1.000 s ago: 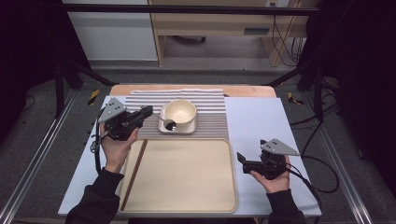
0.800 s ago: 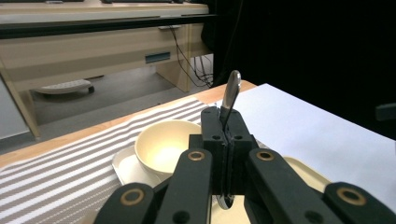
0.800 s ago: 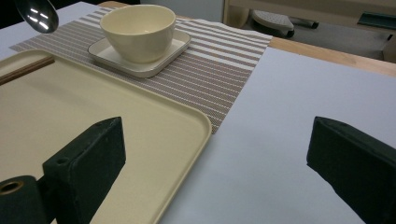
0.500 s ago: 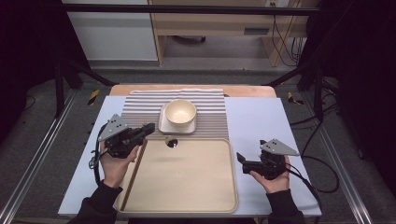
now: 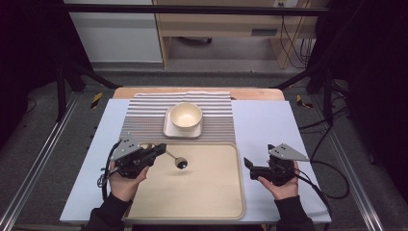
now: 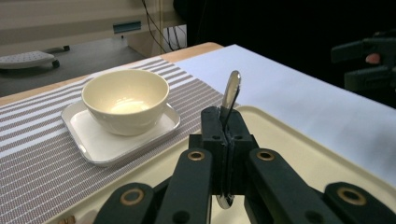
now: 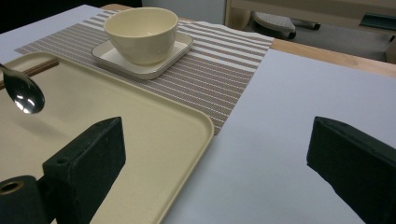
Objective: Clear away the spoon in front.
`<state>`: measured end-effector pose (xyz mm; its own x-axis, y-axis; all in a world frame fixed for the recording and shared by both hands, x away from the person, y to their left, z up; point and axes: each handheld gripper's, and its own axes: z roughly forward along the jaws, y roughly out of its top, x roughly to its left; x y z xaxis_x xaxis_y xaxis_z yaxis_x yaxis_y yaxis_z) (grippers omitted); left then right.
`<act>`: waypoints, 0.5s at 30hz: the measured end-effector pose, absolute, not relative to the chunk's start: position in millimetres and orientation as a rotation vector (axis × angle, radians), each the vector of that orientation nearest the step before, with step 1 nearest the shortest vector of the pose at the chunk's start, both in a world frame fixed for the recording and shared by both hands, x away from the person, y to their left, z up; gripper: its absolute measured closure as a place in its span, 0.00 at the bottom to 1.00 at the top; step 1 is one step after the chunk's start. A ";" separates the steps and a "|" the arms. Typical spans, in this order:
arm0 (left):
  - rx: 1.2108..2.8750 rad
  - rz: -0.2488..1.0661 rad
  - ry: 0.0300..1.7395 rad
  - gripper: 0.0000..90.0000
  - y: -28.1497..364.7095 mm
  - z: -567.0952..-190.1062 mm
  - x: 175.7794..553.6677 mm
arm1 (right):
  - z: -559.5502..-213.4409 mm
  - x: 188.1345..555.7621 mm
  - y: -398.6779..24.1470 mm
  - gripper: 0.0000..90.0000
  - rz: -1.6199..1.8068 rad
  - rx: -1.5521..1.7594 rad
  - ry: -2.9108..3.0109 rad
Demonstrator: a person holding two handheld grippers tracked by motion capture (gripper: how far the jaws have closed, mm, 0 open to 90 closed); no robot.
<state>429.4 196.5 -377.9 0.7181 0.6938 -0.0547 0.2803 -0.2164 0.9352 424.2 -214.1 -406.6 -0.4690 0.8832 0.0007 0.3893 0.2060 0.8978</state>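
My left gripper is shut on the handle of a metal spoon. The spoon's bowl hangs just above the left part of a beige tray. In the left gripper view the spoon sticks out past the closed jaws of my left gripper. A cream bowl sits on a square white plate beyond the tray. My right gripper rests to the right of the tray, open with nothing between its jaws; in its own view my right gripper stands wide apart over the white table cover.
A striped placemat lies under the plate at the back. A brown stick lies along the tray's far left edge. White cover spreads around the tray. Dark frame posts and cables stand off the table's sides.
My left gripper has carried the spoon from beside the bowl toward the near side and down, over the tray. The right gripper has stayed put.
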 end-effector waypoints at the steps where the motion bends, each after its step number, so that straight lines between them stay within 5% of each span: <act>1: 1.805 0.454 0.762 0.99 194.8 -379.6 428.8 | -406.7 424.1 -214.0 0.05 1.220 1.178 1.957; 15: 1.852 0.408 0.746 0.99 184.8 -396.3 417.3 | -405.5 423.0 -215.3 0.05 1.225 1.176 1.954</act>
